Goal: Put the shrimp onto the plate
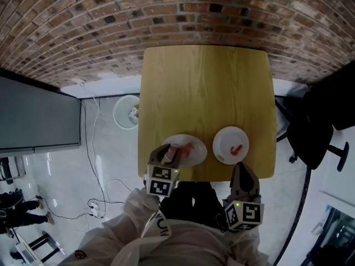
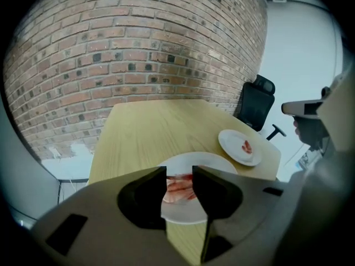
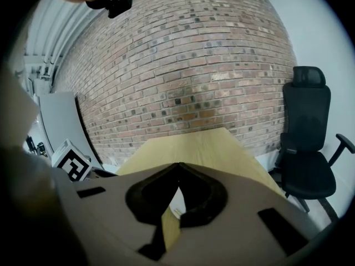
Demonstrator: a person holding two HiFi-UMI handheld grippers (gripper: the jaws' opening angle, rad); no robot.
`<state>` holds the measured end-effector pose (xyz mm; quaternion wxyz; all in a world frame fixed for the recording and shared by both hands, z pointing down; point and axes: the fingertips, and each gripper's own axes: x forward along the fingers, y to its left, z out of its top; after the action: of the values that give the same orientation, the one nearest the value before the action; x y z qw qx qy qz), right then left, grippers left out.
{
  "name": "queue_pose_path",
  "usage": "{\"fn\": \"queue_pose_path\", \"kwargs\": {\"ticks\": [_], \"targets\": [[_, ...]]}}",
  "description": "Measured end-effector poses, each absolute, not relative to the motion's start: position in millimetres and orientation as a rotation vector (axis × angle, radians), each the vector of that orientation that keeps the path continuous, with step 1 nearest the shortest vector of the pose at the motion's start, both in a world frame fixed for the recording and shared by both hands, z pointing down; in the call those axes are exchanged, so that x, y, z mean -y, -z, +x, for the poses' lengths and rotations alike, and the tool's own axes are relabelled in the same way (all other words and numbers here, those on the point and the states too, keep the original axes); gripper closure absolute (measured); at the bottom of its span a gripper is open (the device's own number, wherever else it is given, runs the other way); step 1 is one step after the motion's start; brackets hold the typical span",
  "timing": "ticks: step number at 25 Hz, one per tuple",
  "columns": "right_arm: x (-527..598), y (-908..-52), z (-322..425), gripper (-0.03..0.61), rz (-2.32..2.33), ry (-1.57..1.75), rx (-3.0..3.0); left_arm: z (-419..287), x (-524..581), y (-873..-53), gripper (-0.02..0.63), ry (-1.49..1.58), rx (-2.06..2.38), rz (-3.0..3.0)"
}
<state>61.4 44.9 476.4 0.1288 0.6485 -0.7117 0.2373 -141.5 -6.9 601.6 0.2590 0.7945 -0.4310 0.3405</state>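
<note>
Counter: we're looking at a light wooden counter (image 1: 205, 87) pushed against a brick wall (image 1: 111, 15), with two white plates near the person's edge.
Left plate: the left plate (image 1: 198, 156) sits right under the left gripper and has red shrimp on it.
Right plate: the right plate (image 1: 224, 139) is just beside it, not touching. It carries one lone shrimp (image 1: 237, 149) a bit right of its middle.
Left gripper: the left gripper (image 2: 179, 176) points steeply down over the left plate.
Left jaws: these are partway apart with a pinkish-red shrimp (image 2: 180, 186) filling the gap. From what we can see they look clamped on it. The left gripper view is tight, though, so we can't swear it's off the plate.
Right gripper: the right gripper (image 3: 178, 165) hangs off the near edge of the counter, short of the right plate.
Right jaws: the tips are touching and there's nothing between them. Through the hollow behind them we only see a sliver of counter and plate.
Around: a black office chair (image 3: 308, 143) stands to the right of the counter, and there's a white round bin (image 1: 126, 111) on the floor to the left.
</note>
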Motion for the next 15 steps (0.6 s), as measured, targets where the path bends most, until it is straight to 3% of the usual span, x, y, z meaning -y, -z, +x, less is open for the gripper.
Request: {"fn": "queue_pose_path", "kwargs": {"ticks": [15], "targets": [[-85, -461, 87, 0.555, 2.049, -0.701, 1.981, -90, -9, -570, 0.468, -0.932, 1.015, 2.315]]}}
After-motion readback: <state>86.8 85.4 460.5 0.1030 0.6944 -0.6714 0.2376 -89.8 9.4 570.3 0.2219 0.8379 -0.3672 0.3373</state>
